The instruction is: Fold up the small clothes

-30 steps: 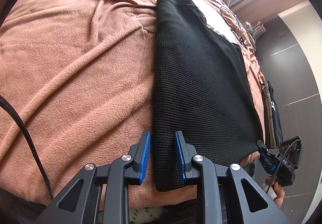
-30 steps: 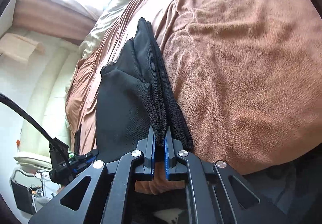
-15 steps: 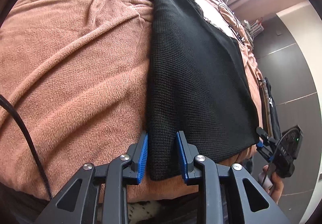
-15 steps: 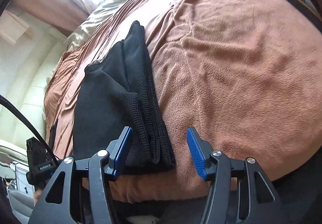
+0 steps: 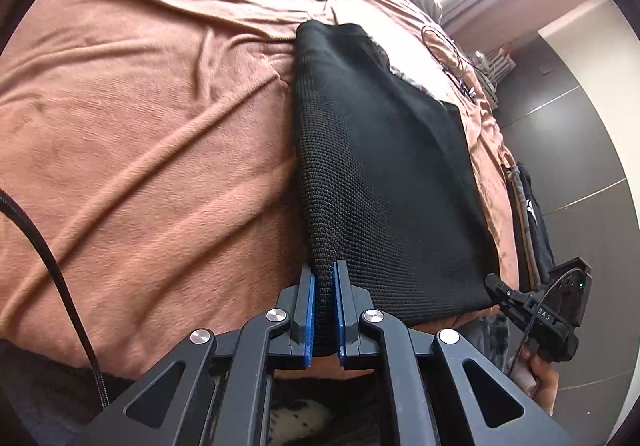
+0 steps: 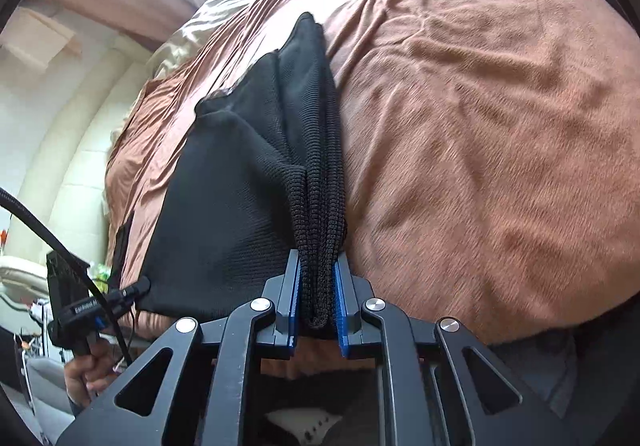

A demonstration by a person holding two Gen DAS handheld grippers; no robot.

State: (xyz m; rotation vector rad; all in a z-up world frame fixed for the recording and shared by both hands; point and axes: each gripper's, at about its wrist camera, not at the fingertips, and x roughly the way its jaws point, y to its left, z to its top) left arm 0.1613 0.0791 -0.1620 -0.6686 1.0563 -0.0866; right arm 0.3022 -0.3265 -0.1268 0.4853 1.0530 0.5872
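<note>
Left wrist view: left gripper point(image 5: 324, 310) jaws pinch the black knit garment point(image 5: 384, 181) at its near corner, lower centre. Right gripper point(image 6: 316, 310) jaws clamp the bunched opposite corner, likely to lift both for a fold across the bed point(image 6: 480, 125)

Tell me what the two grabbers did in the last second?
Both closed on the black cloth. The left gripper was open around its near corner and pinched it. The right gripper let go, then clamped the bunched edge again. The brown blanket stayed put.
</note>
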